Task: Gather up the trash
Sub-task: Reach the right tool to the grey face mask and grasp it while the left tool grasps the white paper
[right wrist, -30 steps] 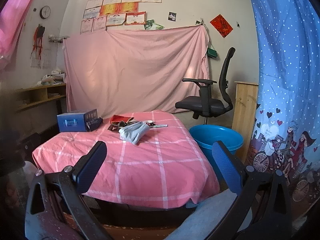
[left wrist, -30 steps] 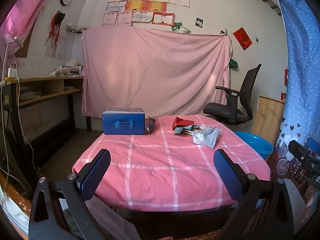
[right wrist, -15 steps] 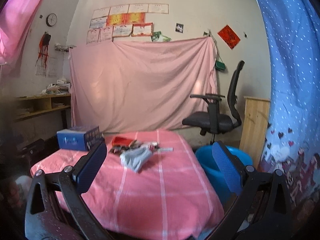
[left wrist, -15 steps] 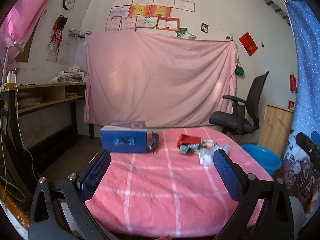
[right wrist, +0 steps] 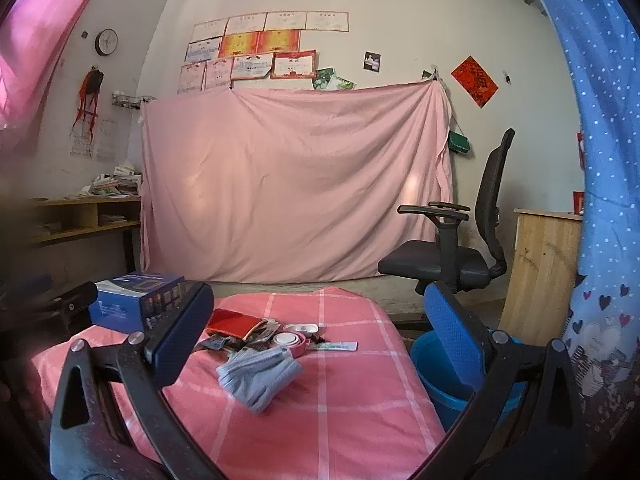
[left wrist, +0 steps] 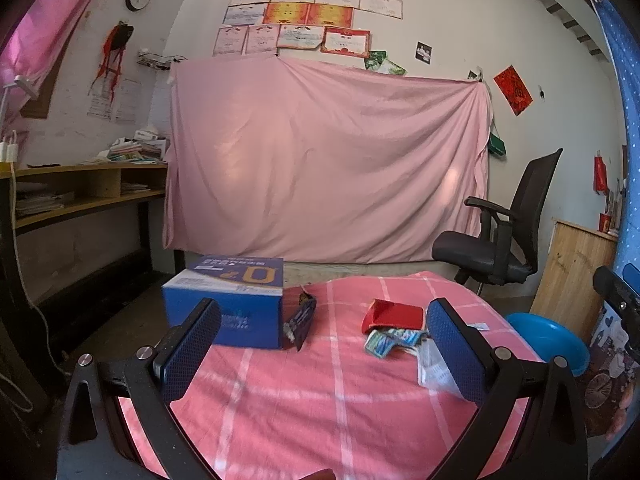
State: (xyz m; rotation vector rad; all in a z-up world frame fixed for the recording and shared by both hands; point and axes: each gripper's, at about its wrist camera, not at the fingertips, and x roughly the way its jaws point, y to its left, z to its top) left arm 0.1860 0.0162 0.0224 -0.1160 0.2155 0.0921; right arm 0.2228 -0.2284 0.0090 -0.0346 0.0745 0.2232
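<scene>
A pile of trash lies on the pink checked table: a red packet, colourful wrappers and a clear plastic bag. In the right wrist view the pile shows a red packet, a grey folded bag, a white round lid and a thin strip. My left gripper is open and empty, short of the pile. My right gripper is open and empty, also short of it.
A blue cardboard box with an open flap stands at the table's left. A blue plastic basin sits on the floor right of the table. A black office chair stands behind it. A wooden shelf lines the left wall.
Both grippers have moved forward toward the table; the box and the trash pile look larger and closer. Both stay open.
</scene>
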